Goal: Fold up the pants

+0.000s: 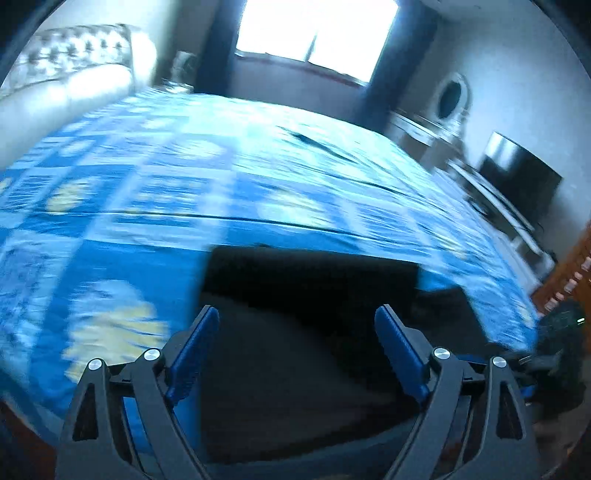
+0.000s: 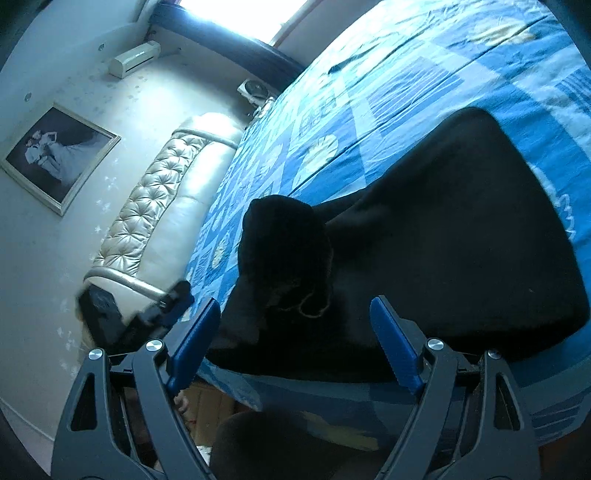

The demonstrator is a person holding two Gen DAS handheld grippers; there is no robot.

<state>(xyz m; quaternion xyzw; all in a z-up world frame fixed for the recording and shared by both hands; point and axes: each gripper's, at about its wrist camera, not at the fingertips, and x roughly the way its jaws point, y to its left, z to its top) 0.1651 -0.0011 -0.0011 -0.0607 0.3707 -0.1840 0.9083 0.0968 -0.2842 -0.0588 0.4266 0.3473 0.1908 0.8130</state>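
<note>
the black pants (image 2: 443, 240) lie on the blue patterned bedspread (image 2: 406, 85) at the near edge of the bed, folded into a broad flat shape, with one end bunched up into a raised lump on the left side of the right wrist view. the right gripper (image 2: 295, 345) hovers over that near edge, its blue pads (image 2: 194, 347) set wide apart and closed on nothing; the cloth lies past them, apart from them. the left gripper (image 1: 297, 350) also stands wide, with nothing between its fingers (image 1: 400, 350); the pants (image 1: 314, 288) show only as a dark blurred mass ahead of and below it, and whether the tips touch the cloth i cannot tell. the left view is smeared with motion blur. in the right view the left gripper (image 2: 162, 310) shows at the left, beside the bed's edge. a padded pale headboard (image 2: 166, 199) stands at the far end, a framed picture (image 2: 59, 155) hangs on the wall, and a bright window (image 1: 314, 33) lies beyond the bed.
</note>
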